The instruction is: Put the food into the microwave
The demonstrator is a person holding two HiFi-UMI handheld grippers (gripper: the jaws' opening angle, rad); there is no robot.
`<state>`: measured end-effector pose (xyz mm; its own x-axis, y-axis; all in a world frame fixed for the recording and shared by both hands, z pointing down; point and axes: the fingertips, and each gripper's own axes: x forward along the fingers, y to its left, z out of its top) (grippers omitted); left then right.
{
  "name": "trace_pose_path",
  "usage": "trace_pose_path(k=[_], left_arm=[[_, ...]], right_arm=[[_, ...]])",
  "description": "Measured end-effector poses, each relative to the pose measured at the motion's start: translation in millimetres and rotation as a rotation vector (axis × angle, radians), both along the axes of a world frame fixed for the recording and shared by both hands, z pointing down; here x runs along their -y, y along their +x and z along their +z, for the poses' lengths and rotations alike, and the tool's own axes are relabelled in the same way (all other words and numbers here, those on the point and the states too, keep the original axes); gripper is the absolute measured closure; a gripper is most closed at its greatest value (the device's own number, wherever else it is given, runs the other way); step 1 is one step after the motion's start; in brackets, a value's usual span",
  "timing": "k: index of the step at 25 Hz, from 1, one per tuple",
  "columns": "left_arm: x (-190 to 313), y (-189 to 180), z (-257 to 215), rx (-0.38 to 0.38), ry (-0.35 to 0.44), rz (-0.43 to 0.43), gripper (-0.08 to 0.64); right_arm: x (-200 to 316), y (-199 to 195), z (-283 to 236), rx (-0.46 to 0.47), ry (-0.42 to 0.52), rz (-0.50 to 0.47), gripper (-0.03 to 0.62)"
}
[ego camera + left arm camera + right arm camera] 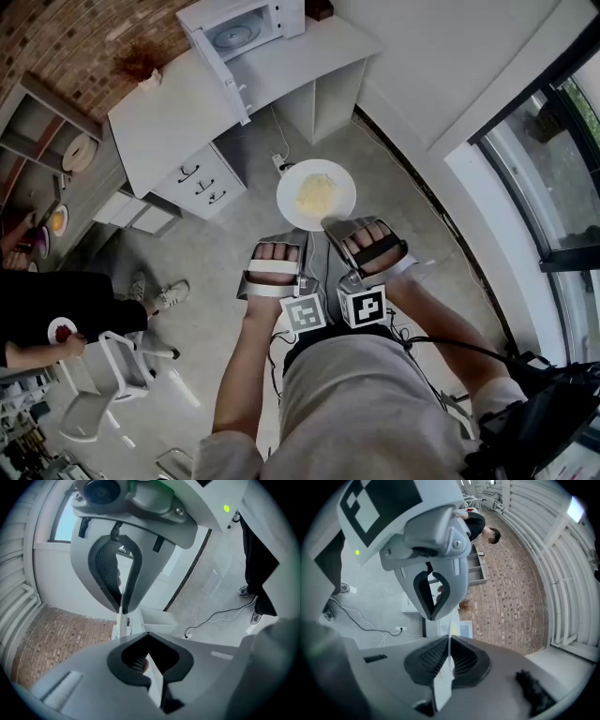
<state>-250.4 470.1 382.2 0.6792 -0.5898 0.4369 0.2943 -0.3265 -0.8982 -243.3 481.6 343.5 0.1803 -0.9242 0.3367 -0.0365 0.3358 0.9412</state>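
Observation:
A white plate [316, 194] with a heap of yellow food [316, 193] hangs over the floor in front of me. My right gripper [330, 225] is shut on the plate's near rim, and in the right gripper view the plate [446, 667] shows edge-on between the jaws of the right gripper [443, 616]. My left gripper [284, 236] is beside it, and the left gripper [123, 613] is shut on a thin white edge that looks like the same plate [154, 681]. The white microwave [248, 28] stands on a white desk [178, 117] ahead, with its door [220, 66] swung open.
Under the desk is a drawer unit [202, 183], and a power strip with a cable [281, 164] lies on the floor. A seated person in black [56, 309] and a white chair [103, 375] are at the left. A window wall [553, 159] runs along the right.

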Motion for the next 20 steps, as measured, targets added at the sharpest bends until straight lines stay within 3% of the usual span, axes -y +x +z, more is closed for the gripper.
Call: trace_pose_path(k=[11, 20], left_arm=[[11.7, -11.5, 8.7, -0.021, -0.046, 0.002, 0.554], [20.5, 12.2, 28.4, -0.006, -0.09, 0.046, 0.554]], right_arm=[[11.3, -5.2, 8.1, 0.016, -0.026, 0.045, 0.574], [19.7, 19.2, 23.4, 0.04, -0.051, 0.091, 0.574]])
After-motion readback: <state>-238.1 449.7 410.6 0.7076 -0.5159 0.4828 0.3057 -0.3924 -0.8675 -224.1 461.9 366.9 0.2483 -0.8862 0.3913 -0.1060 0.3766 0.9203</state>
